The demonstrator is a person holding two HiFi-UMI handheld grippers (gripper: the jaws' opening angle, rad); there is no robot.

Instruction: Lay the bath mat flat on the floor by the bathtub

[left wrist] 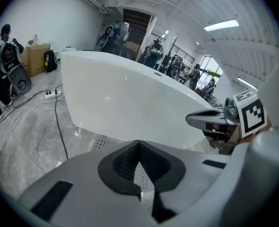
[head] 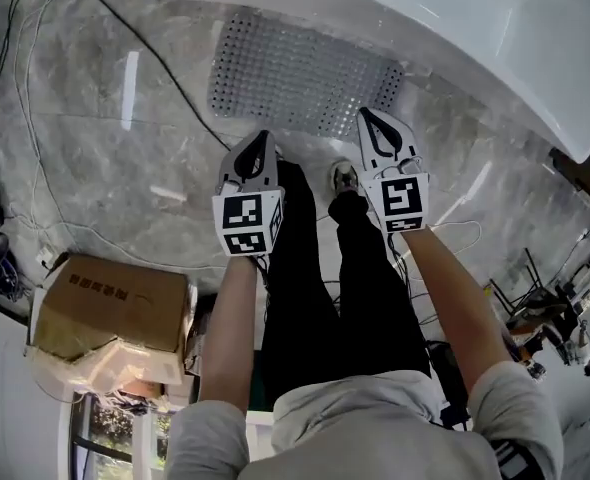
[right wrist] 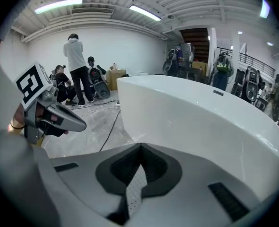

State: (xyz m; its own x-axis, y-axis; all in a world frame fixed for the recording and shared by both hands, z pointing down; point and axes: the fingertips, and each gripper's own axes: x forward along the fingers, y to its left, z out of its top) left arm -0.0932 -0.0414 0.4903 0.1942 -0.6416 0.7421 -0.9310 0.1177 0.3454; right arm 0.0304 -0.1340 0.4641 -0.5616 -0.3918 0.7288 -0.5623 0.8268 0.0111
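Left hand-held gripper [head: 260,142] and right hand-held gripper [head: 368,120], both closed empty, slant downward toward the bath mat [head: 305,73].

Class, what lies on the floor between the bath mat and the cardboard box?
In the head view, grey marble floor lies between the bath mat and the cardboard box, crossed by a thin black cable.

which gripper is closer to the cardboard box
Left. The left gripper hangs to the right of the box; the right gripper is farther right still.
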